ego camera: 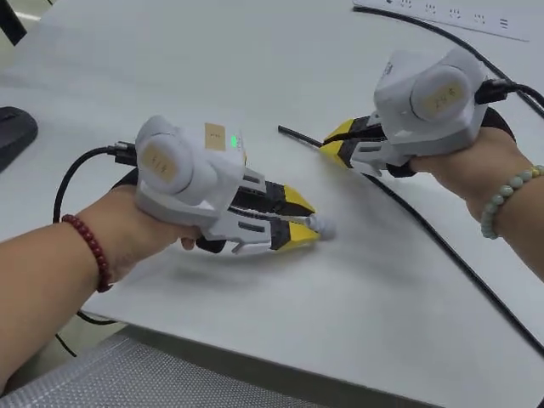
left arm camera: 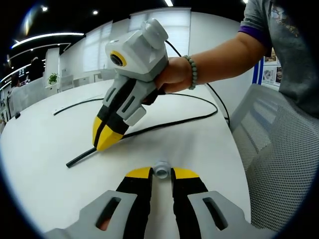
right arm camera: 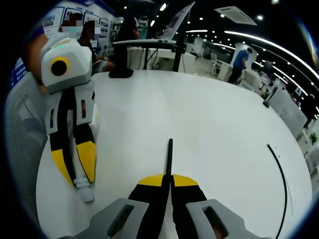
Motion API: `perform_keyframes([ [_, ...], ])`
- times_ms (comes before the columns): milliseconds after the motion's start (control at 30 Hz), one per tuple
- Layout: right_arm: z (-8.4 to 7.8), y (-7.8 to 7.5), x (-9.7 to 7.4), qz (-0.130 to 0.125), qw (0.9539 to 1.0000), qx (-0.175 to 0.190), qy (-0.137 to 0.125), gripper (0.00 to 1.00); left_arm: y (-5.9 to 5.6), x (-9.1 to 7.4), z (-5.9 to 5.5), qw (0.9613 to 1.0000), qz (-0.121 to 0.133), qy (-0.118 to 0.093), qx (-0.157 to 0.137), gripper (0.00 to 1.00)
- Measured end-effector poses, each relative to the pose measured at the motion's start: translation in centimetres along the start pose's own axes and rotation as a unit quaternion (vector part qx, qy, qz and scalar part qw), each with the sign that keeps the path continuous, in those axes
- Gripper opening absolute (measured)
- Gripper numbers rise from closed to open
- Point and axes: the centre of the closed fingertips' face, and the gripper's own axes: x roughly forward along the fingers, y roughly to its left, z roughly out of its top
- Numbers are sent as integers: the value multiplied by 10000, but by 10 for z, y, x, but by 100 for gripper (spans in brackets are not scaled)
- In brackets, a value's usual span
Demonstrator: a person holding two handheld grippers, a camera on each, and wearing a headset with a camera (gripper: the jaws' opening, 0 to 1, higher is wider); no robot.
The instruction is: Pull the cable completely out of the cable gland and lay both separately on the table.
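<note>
My left gripper (ego camera: 313, 228) lies low on the white table (ego camera: 280, 306), shut on a small grey cable gland (ego camera: 324, 226) that pokes out past its yellow tips. In the left gripper view the gland (left arm camera: 161, 169) sits pinched between my own jaws. The black cable (ego camera: 297, 136) is free of the gland. My right gripper (ego camera: 328, 145) is shut on it a short way behind its free end, and the rest trails off to the right across the table. The right gripper view has the cable (right arm camera: 170, 152) running forward out of the closed jaws, with the left gripper (right arm camera: 82, 185) and gland (right arm camera: 87, 193) to the left.
A white power strip (ego camera: 450, 13) lies at the far right edge of the table. A dark object (ego camera: 13, 136) sits at the left. A mesh chair (ego camera: 127, 374) stands below the near table edge. Another black cable (right arm camera: 281, 174) curves across the table.
</note>
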Motion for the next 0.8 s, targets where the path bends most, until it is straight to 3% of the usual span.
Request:
perform_keyframes([
  [167,-2,3,1,18,10000,-8,3,0,0,1,-4,10000,-4,27,-37,16],
  [400,-4,2,1,66,9998,157,-95,0,3,-1,-4,9996,14,-95,-250,16],
  [467,-4,2,0,83,9996,237,-132,0,3,0,-11,9997,46,97,-236,16],
  [533,-4,2,0,112,9994,301,-154,0,4,0,-10,9996,62,5,-285,16],
  [800,-6,0,-3,90,9987,459,-206,7,9,1,-11,9990,166,-36,-402,17],
])
